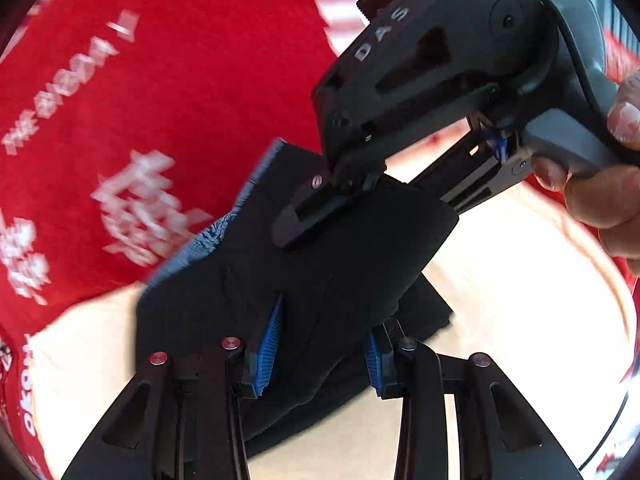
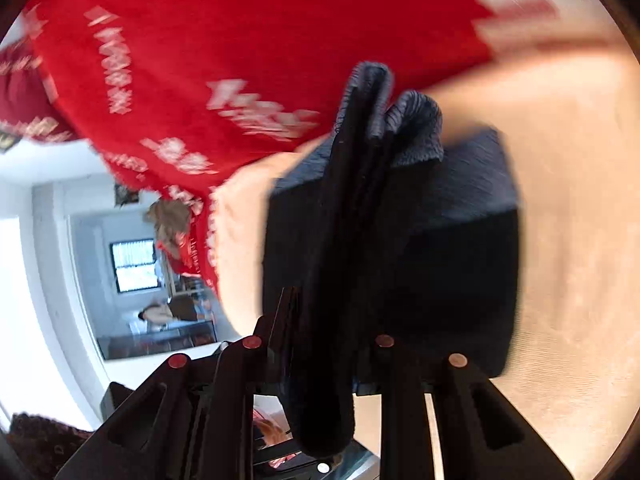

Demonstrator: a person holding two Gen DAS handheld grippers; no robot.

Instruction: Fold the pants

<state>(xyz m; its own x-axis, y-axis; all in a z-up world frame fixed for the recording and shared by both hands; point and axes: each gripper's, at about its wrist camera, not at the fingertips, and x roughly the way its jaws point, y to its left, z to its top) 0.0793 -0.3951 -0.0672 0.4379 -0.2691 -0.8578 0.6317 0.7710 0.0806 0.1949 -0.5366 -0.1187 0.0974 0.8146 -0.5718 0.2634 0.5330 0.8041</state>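
The dark navy pants lie partly folded on a cream surface and are lifted at one end. My left gripper, at the bottom of the left wrist view, is shut on a fold of them, its blue pads pressing the cloth from both sides. My right gripper comes in from the upper right, held by a person's hand, and pinches the pants' upper edge. In the right wrist view the pants bunch up between the fingers of my right gripper and hide its tips.
A red cloth with white lettering covers the far side beyond the cream surface. In the right wrist view the red cloth hangs over the surface's edge, with a white wall and a window at the lower left.
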